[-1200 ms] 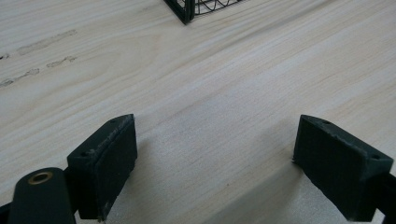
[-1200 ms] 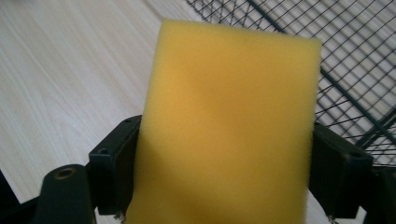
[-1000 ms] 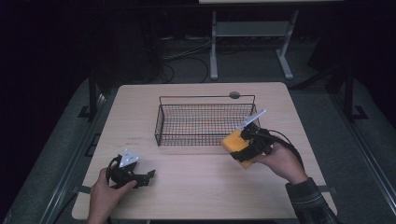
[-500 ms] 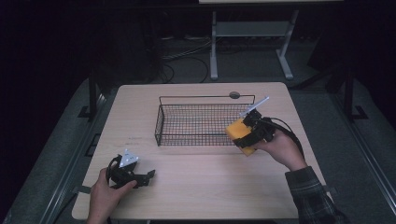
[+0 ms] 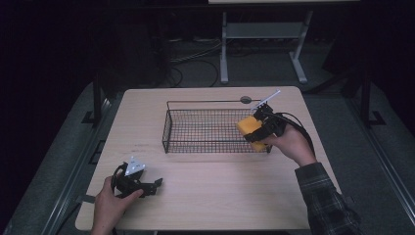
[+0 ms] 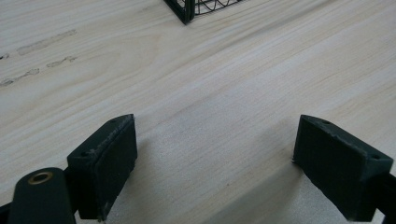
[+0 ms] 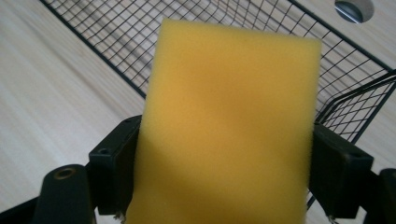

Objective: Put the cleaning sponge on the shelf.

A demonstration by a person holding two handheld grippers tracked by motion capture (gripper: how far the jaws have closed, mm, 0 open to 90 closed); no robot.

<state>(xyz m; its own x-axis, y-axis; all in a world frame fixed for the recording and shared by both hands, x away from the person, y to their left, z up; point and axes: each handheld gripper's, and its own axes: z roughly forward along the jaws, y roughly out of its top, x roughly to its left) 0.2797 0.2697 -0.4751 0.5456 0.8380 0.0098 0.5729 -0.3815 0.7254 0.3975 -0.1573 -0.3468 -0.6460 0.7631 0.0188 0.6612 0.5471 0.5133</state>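
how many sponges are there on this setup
1. The yellow sponge is clamped in the right hand-held gripper, held over the right end of the wire basket. None lies on the table; the mesh could hide little.

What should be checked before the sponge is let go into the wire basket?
1. Grip: right gripper has its pads on both sides of the yellow sponge. Ok.
2. Sponge over the wire basket: in the high view it sits at the basket's right end by the near rim; whether it is fully past the rim, cannot tell.
3. Basket floor: bare mesh, nothing lying in it. Ok.
4. Left gripper: open, with nothing between the jaws, low over the table and well apart from the basket. Ok.
5. Cable of the right gripper loops behind the hand, away from the basket. Ok.
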